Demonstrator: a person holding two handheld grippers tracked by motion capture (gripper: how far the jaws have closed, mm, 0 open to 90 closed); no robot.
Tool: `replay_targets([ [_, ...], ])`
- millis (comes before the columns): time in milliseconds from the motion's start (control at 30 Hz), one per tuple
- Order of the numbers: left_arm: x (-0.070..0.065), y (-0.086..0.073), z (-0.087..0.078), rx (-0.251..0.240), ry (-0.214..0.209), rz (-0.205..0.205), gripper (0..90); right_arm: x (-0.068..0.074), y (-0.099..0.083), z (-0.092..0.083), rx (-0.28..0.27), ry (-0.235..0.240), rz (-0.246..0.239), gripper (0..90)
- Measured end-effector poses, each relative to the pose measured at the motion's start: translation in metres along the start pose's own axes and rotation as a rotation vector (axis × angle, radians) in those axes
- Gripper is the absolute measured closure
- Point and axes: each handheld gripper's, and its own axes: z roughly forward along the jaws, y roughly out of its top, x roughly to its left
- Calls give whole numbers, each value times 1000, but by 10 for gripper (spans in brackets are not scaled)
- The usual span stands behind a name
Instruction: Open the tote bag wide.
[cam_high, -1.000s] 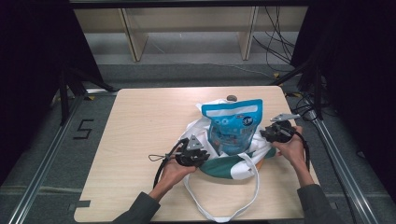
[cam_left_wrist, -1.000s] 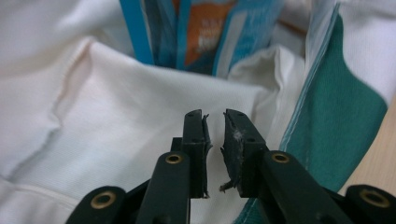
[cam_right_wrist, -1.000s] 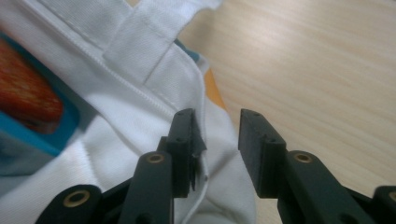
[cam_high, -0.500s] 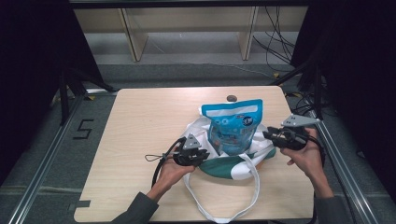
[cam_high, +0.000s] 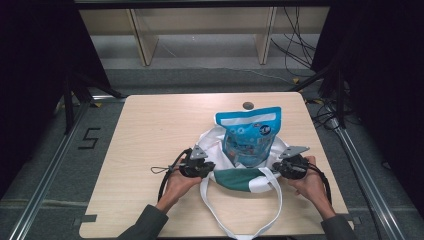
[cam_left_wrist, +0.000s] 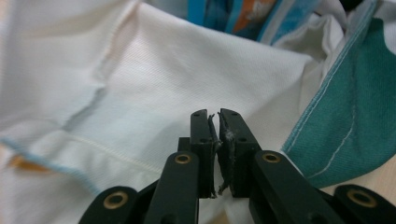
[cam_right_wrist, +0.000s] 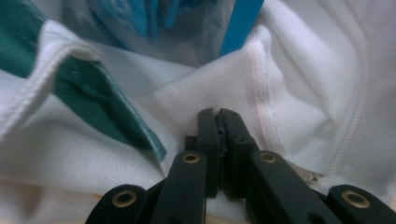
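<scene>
A white and green tote bag (cam_high: 239, 180) lies on the wooden table (cam_high: 150, 130), with a blue snack bag (cam_high: 248, 132) standing half out of its mouth. At the bag's left rim, my left gripper (cam_high: 212, 170) (cam_left_wrist: 217, 115) has just been closing; its jaws pinch the white cloth (cam_left_wrist: 154, 88) with a hair-thin slit between them. At the right rim, my right gripper (cam_high: 276, 170) (cam_right_wrist: 217, 112) has just been closing too, and its jaws meet on bunched white cloth (cam_right_wrist: 280, 93). The green panel (cam_right_wrist: 93, 98) lies to its left.
The bag's long white straps (cam_high: 220, 220) loop toward the table's front edge. A small dark round spot (cam_high: 248, 105) marks the table behind the snack bag. Bare wood spreads to the left. Dark frame rails and cables run beside the table.
My right gripper swung out to the right, then came back down to the bag's right rim nearer the front. My left gripper shifted slightly toward the bag.
</scene>
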Motion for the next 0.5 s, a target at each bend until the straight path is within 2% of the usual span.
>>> replay_targets([
  [100, -8, -5, 8, 41, -16, 21, 834, -3, 2, 7, 14, -4, 10, 880],
  [167, -8, -3, 8, 43, -20, 32, 827, -8, 6, 13, 3, -12, 3, 879],
  [200, -9, -3, 9, 43, -18, 32, 823, -10, 7, 14, 2, 6, 24, 879],
  [233, -11, -3, 10, 41, -7, 12, 824, -12, 7, 15, 0, 2, 23, 879],
  [267, -11, -3, 11, 46, 0, 30, 828, -14, 7, 17, -20, 1, 31, 877],
  [433, -13, -1, 16, 51, 24, 59, 833, -19, 14, 22, -3, -3, 21, 876],
  [467, -13, -1, 16, 52, 26, 53, 832, -22, 16, 25, -9, -3, 21, 877],
  [500, -11, -1, 16, 52, 25, 71, 829, -23, 18, 26, -4, 7, 34, 877],
])
